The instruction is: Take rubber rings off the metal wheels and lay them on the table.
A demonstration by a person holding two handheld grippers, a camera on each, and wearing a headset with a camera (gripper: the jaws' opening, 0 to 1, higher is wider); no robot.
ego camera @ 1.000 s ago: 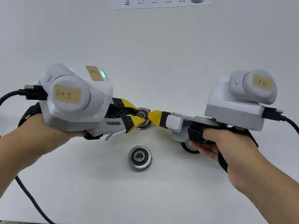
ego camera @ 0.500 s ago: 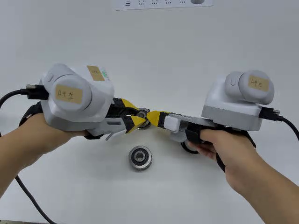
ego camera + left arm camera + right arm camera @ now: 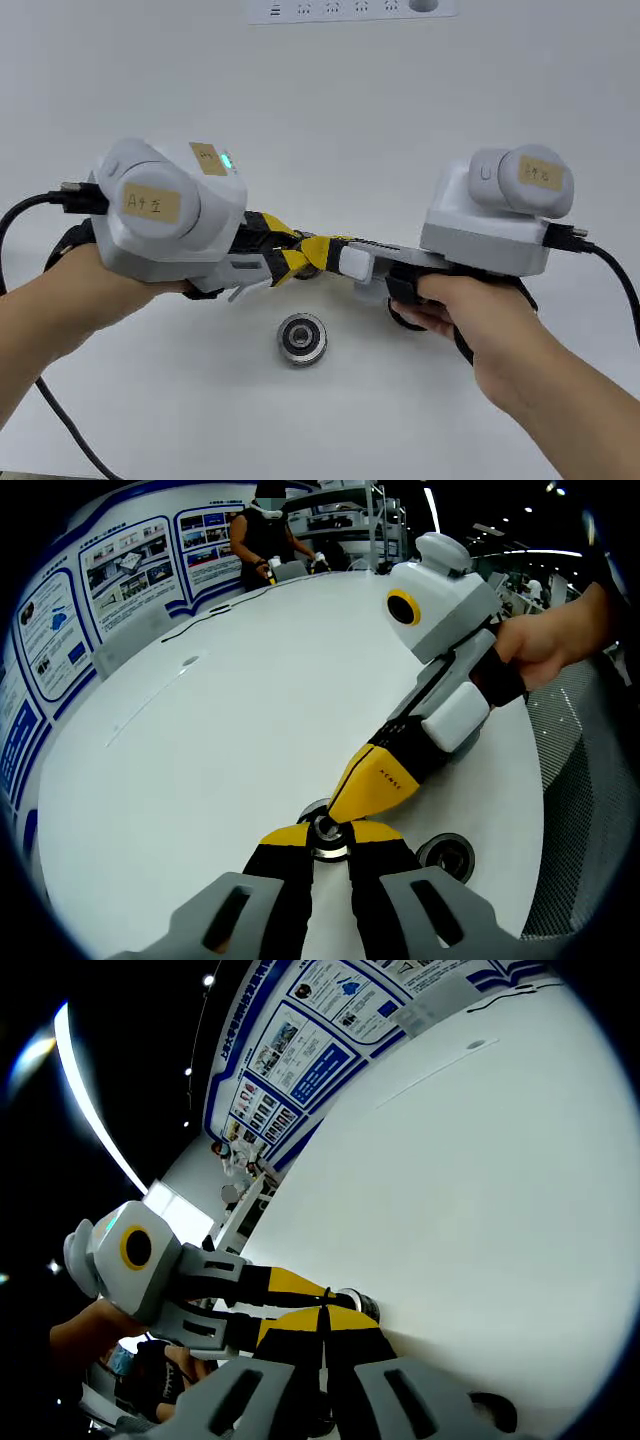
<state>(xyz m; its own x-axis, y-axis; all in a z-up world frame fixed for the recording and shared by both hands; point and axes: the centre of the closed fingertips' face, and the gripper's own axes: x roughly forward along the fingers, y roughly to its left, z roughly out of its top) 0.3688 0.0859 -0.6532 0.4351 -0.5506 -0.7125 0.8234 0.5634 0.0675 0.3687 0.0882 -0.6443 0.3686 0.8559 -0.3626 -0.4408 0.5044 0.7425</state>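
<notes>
A small metal wheel [image 3: 308, 268] hangs above the white table [image 3: 330, 120], mostly hidden between the two sets of yellow jaws. My left gripper [image 3: 290, 258] is shut on this wheel [image 3: 324, 827] at its hub. My right gripper [image 3: 318, 247] comes in from the right with its jaws pressed together at the rubber ring on the wheel's edge [image 3: 352, 1302]. A second wheel [image 3: 301, 337] with a black rubber ring lies flat on the table below them. In the left gripper view it is the wheel [image 3: 447, 853] at lower right.
A loose black rubber ring [image 3: 403, 318] lies on the table partly under the right hand, and the same ring [image 3: 495, 1410] sits low in the right gripper view. A white power strip [image 3: 350, 8] is at the far edge. Cables trail from both grippers.
My right gripper has pushed left, so its jaw tips now overlap the left gripper's tips at the held wheel. The left gripper and the wheel on the table have stayed put.
</notes>
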